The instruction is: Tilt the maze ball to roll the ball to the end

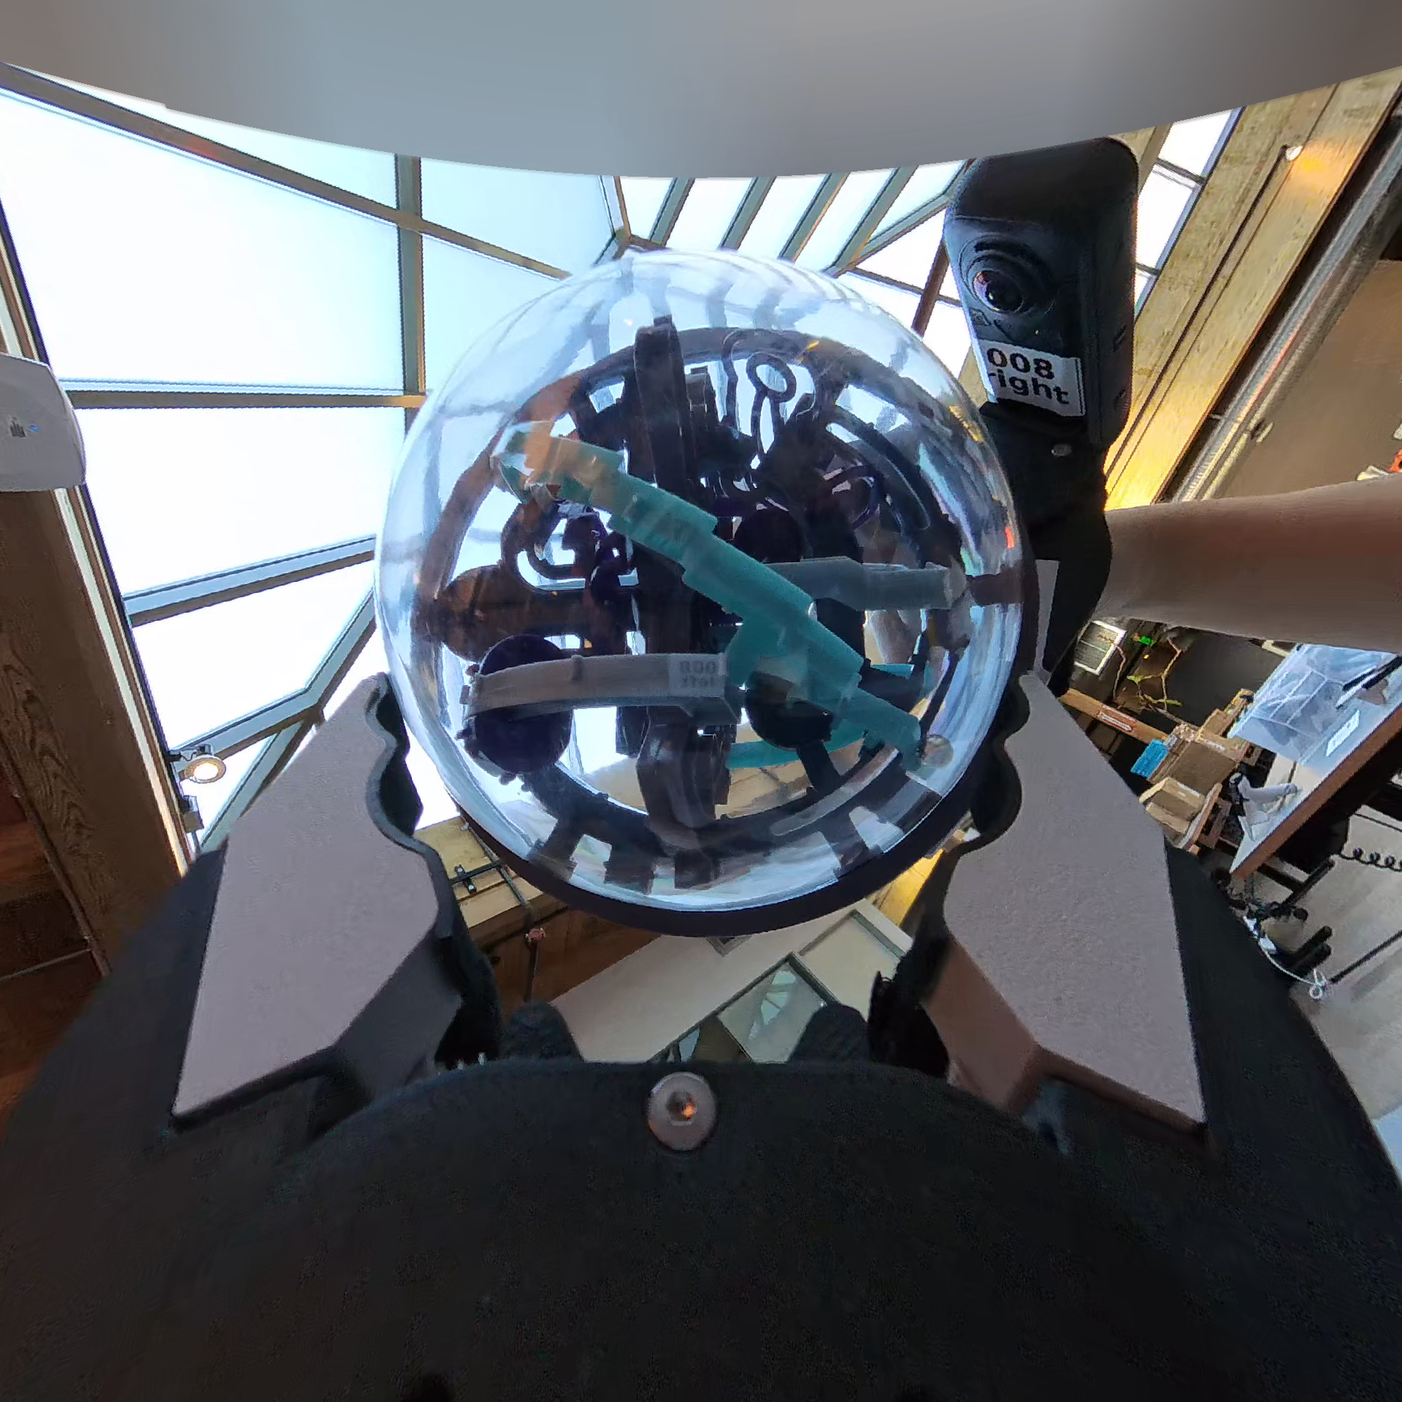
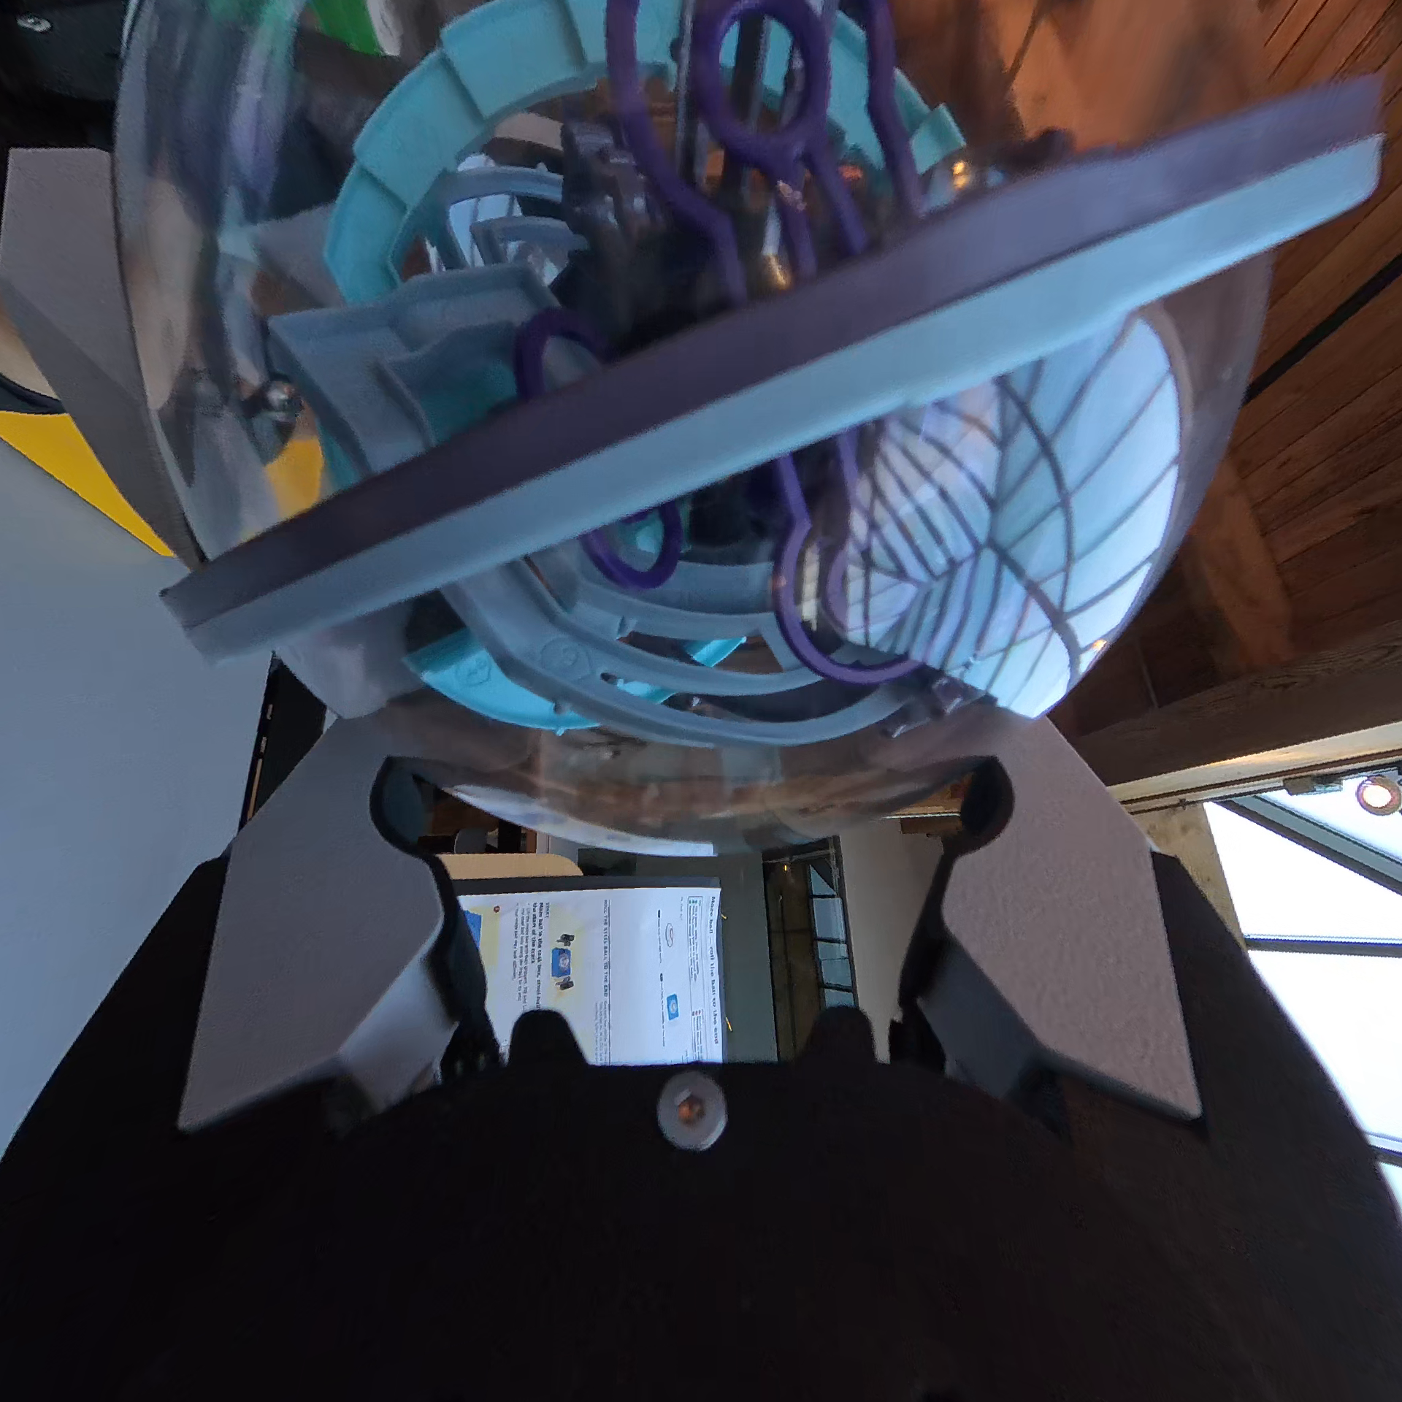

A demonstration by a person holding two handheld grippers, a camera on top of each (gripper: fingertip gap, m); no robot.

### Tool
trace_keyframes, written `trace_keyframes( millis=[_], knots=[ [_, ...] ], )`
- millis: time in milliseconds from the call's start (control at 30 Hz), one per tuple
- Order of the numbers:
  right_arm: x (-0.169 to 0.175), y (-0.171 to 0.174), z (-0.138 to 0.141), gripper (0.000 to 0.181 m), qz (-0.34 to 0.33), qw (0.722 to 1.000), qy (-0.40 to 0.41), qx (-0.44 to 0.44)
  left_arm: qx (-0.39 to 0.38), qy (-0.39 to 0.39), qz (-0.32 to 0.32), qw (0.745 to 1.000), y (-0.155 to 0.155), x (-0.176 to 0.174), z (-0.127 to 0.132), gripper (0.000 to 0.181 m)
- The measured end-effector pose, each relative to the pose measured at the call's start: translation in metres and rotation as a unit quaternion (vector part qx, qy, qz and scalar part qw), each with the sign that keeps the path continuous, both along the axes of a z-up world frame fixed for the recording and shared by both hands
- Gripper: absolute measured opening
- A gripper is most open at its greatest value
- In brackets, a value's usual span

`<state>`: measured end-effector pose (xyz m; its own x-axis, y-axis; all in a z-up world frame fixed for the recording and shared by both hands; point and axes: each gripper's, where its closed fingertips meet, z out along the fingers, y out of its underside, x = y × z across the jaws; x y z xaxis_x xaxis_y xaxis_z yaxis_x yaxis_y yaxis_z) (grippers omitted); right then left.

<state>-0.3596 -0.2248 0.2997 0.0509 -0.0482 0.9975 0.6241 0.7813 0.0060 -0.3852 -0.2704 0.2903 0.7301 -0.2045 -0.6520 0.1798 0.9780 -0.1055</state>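
**Maze ball held up between both grippers, steel ball at end of teal track**

Landmark = maze ball [image 1: 698, 592], a clear sphere with a dark equator ring and teal, grey and purple tracks inside.

- Left gripper [image 1: 698, 721]: both fingers sit against the sphere's lower flanks, one on each side, jaws spread wide and clamped on the maze ball. Camera looks up past it at a glass skylight roof [image 1: 227, 303].
- Right gripper [image 2: 694, 789]: fingers cradle the underside of the maze ball [image 2: 683, 379], one each side, gripping it. From this side the equator ring [image 2: 759, 364] runs tilted, high toward the right, low toward the left.
- In the left wrist view the right gripper's camera housing [image 1: 1043, 296] shows up and right of the sphere, just beside it. A person's forearm [image 1: 1252, 561] comes in from the right of the sphere, behind that housing.
- Small steel ball [image 1: 937, 751]: sits at the lower right end of the straight teal track [image 1: 721, 576], close to the sphere's wall. A second metallic glint shows in the right wrist view near the top right of the sphere; can't tell if it's the same ball.
- Below the sphere in the right wrist view, between the fingers: a printed instruction sheet [image 2: 607, 979], well apart from it.
- Wood-panelled wall [image 2: 1252, 455] to the right of the sphere.
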Motion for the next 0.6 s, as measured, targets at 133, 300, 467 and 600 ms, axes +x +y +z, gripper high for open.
trace_keyframes(
  millis=[133, 300, 467, 600],
  knots=[
    [-0.0001, 0.0012, -0.0010, 0.145, 0.003, 1.000, 0.004, -0.006, -0.005, 0.003, -0.001, 1.000, 0.0001, -0.0008, 0.0007, 0.149],
    [0.0010, 0.0024, -0.0021, 0.145, 0.002, 1.000, 0.006, -0.016, -0.012, 0.004, -0.010, 1.000, -0.0020, 0.0010, -0.0005, 0.148],
    [0.0040, 0.0048, -0.0033, 0.145, -0.003, 1.000, 0.008, -0.022, -0.017, 0.004, -0.015, 1.000, -0.0029, 0.0057, -0.0008, 0.148],
    [0.0059, 0.0061, -0.0047, 0.145, -0.003, 0.999, 0.011, -0.031, -0.023, 0.005, -0.019, 1.000, -0.0026, 0.0070, -0.0012, 0.148]
  ],
)
